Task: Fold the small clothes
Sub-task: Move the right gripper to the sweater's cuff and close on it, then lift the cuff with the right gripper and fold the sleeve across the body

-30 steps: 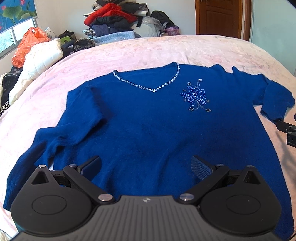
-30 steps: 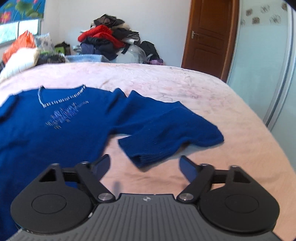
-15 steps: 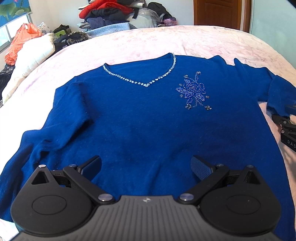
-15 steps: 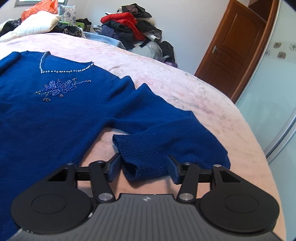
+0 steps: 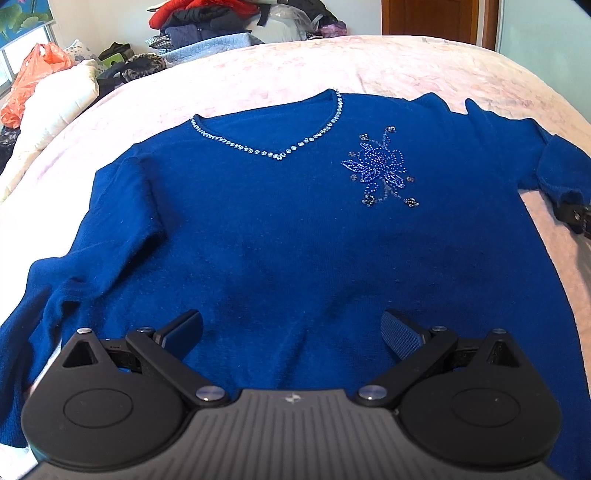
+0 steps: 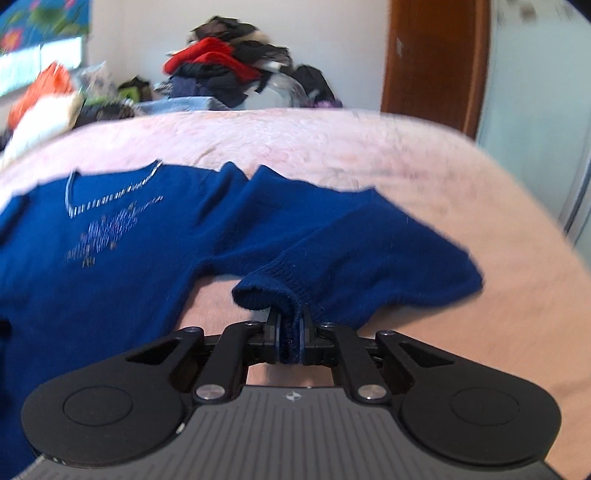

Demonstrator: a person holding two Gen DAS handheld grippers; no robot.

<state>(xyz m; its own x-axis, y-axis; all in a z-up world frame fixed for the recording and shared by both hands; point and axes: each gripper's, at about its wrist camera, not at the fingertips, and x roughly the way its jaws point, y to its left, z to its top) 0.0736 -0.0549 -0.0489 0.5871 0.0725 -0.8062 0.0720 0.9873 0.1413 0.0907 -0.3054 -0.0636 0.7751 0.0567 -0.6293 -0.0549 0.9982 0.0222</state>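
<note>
A blue sweater [image 5: 288,229] with a beaded V-neck and a beaded flower lies flat, front up, on the pink bed [image 5: 280,70]. My left gripper [image 5: 291,328] is open and empty, just above the sweater's lower body. My right gripper [image 6: 290,332] is shut on the ribbed cuff [image 6: 273,288] of the sweater's right-hand sleeve [image 6: 351,251], which is folded back on itself. The right gripper also shows at the right edge of the left wrist view [image 5: 576,218], at the sleeve end.
A pile of clothes [image 5: 207,22] sits beyond the bed's far edge. White bedding and an orange bag [image 5: 33,77] lie at the far left. A wooden door [image 6: 436,59] and a glass panel [image 6: 535,96] stand at the right.
My right gripper has closed on the sleeve cuff, which lay between its open fingers half a second ago. My left gripper has stayed open over the sweater's lower body, shifting only slightly.
</note>
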